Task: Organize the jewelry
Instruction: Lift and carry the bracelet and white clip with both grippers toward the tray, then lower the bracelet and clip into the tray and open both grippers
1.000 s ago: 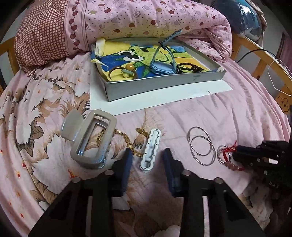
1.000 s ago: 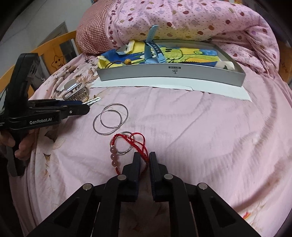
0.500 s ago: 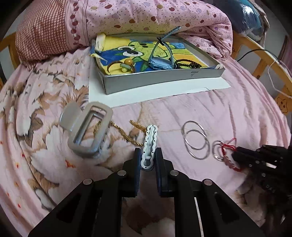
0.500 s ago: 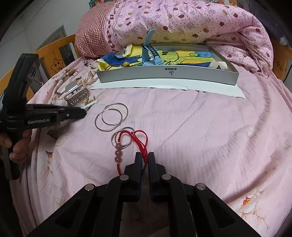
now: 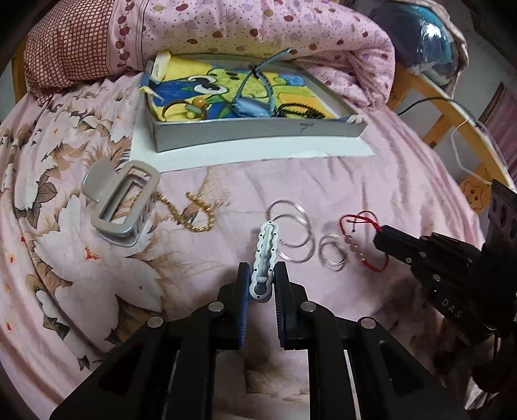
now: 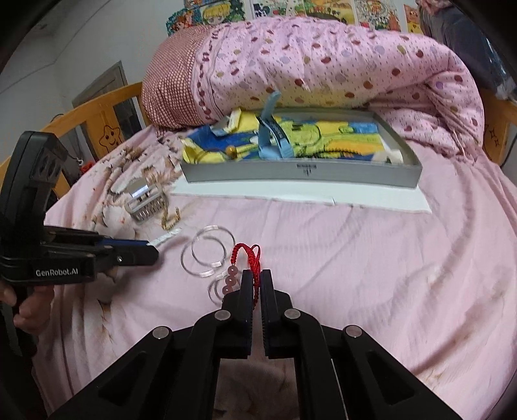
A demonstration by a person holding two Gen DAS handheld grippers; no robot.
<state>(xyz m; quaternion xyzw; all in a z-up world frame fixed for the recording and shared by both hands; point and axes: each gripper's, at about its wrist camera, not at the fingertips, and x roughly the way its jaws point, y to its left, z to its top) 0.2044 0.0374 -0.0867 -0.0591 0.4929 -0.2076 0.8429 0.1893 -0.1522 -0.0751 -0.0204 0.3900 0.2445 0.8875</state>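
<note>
Bed stuff and room bits around the edges

A pink floral bedsheet (image 5: pixel 323 181) is spread across most of both views, and a rolled pink spotted quilt (image 6: pixel 323 68) with a red checked end is piled along the top. A white sheet of paper (image 5: pixel 258 153) is seen lying flat mid-frame. Yellow wooden bed rails (image 6: pixel 97 119) are caught at upper left of the right view, cartoon posters (image 6: pixel 290 8) along the top edge.

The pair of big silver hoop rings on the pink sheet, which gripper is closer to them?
Left, narrowly. The left gripper, shut on the white wavy hair clip, sits just beside the silver hoops; the right gripper, shut on the red cord bracelet, is slightly farther off.
</note>
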